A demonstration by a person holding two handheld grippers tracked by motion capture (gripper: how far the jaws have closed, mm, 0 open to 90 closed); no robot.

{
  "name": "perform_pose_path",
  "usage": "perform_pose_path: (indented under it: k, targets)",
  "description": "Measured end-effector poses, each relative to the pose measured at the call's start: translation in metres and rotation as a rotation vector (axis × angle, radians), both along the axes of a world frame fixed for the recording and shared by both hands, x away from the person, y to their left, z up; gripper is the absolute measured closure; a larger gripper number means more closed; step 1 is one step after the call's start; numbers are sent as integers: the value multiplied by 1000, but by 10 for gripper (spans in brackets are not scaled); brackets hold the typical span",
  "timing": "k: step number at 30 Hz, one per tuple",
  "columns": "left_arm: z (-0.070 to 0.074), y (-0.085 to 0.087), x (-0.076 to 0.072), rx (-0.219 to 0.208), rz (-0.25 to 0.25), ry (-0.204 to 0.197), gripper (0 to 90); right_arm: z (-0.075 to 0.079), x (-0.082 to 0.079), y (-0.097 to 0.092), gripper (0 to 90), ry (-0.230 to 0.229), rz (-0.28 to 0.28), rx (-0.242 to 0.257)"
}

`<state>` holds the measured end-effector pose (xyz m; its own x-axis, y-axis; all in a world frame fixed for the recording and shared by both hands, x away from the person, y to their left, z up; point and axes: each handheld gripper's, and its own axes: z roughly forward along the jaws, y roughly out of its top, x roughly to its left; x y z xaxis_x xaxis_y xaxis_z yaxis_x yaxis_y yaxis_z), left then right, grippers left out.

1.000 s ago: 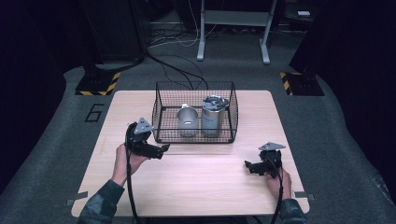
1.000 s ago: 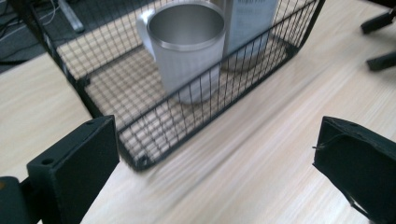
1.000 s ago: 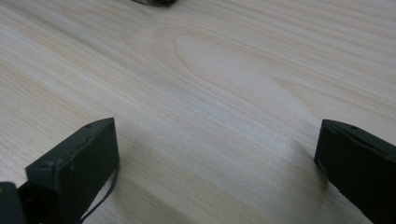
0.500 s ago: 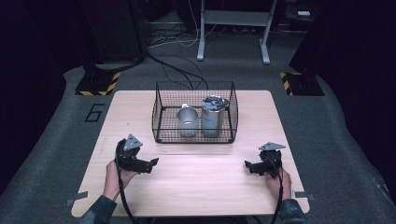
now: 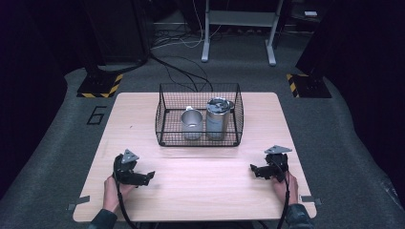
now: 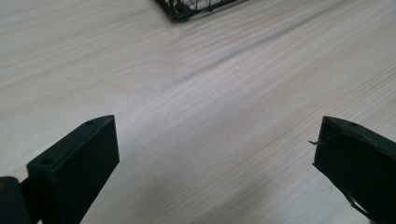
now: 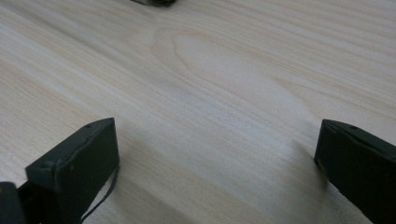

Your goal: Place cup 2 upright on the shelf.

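We hold the left gripper (image 5: 149, 176) and right gripper (image 5: 253, 170) low, jaws wide and empty. The mug (image 5: 191, 124) and tumbler (image 5: 218, 118) stand in the wire basket (image 5: 165, 121), well ahead of both jaws. We judge that the next move is reaching forward.

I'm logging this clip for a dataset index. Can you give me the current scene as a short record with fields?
setting: wooden table on a dark floor
container: black wire basket at the table's far middle
contents: steel mug and taller steel tumbler, side by side, upright
left hand-held gripper: open, empty, low over the table's near left
right hand-held gripper: open, empty, low over the table's near right
contact: neither hand-held gripper touches the basket
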<state>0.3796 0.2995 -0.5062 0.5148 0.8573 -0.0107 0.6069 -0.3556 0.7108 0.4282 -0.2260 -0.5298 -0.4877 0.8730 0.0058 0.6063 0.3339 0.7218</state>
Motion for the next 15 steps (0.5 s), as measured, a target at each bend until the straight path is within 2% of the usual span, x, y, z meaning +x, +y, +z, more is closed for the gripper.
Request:
perform_pose_path:
  k: [1,7,10,12,15]
  targets:
    - [-2,0,-1,17,2,-2,0,0,0,0,0,2,-3,2]
    - [-15,0,-1,11,13,2,0,0,0,0,0,5,-3,0]
    - [-18,2,0,8,10,14,0,0,0,0,0,4,-2,0]
    - [-19,2,-1,2,22,0,0,0,0,0,0,6,-1,-1]
    - [-22,3,-1,9,24,8,0,0,0,0,0,1,-2,2]
